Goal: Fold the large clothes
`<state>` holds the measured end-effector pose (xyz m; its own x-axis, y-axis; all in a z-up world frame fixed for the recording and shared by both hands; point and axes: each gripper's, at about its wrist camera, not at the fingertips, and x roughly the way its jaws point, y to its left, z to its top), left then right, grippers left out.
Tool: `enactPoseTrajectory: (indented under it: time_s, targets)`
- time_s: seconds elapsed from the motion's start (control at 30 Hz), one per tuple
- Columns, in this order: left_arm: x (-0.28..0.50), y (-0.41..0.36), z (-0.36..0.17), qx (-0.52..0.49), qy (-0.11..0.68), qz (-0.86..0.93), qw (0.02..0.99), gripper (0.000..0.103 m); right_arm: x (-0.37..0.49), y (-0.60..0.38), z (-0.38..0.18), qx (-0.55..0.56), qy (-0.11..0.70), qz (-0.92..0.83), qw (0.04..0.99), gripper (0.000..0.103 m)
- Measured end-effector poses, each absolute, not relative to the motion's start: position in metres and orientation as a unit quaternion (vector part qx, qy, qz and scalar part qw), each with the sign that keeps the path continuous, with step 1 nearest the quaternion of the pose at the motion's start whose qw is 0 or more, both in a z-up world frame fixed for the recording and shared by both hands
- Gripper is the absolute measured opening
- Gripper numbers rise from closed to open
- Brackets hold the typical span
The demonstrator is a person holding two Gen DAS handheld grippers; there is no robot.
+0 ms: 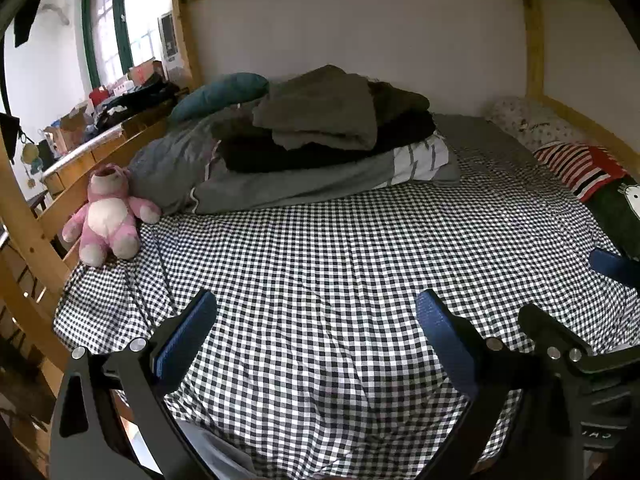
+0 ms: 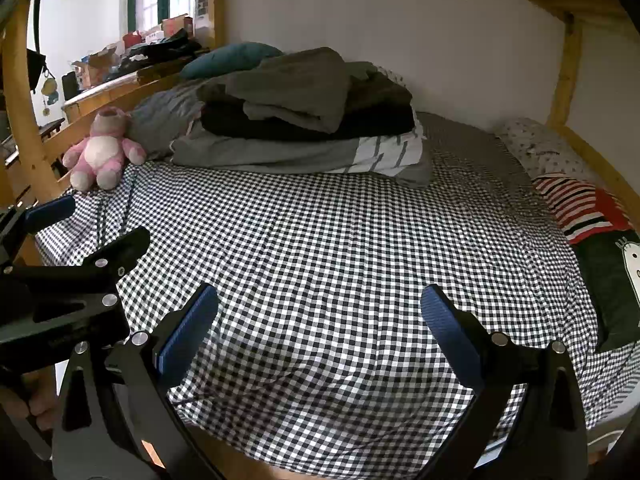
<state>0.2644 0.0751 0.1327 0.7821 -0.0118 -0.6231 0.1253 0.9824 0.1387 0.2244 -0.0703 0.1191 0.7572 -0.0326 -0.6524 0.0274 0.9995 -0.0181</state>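
A dark green garment with a white cartoon figure [image 2: 612, 280] lies at the bed's right edge, beside a red, white and black striped garment [image 2: 580, 208]; both show in the left wrist view too, the green one [image 1: 620, 208] and the striped one [image 1: 580, 168]. My left gripper [image 1: 316, 316] is open and empty above the checkered sheet [image 1: 320, 260]. My right gripper [image 2: 320, 312] is open and empty above the same sheet [image 2: 320, 240]. Each gripper shows at the edge of the other's view.
A stack of folded grey and black clothes [image 1: 320, 120] sits on a grey quilt [image 1: 280, 184] at the back. A pink plush bear [image 1: 106, 216] sits at the left edge by the wooden bed frame [image 1: 24, 216]. A spotted pillow [image 2: 536, 148] lies back right.
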Motion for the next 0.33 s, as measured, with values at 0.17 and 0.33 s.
enactPoseTrajectory:
  time_s: [0.17,0.33]
  targets:
    - [0.2657,0.0762,0.1325,0.085,0.328,-0.035,0.94,0.099,0.2245,-0.0707,0.1191,-0.003,0.347,-0.015,0.938,0.1]
    - [0.2675,0.0784,0.131,0.086,0.331,-0.028,0.939,0.099,0.2253,-0.0703,0.1172,0.0,0.352,-0.01,0.936,0.1]
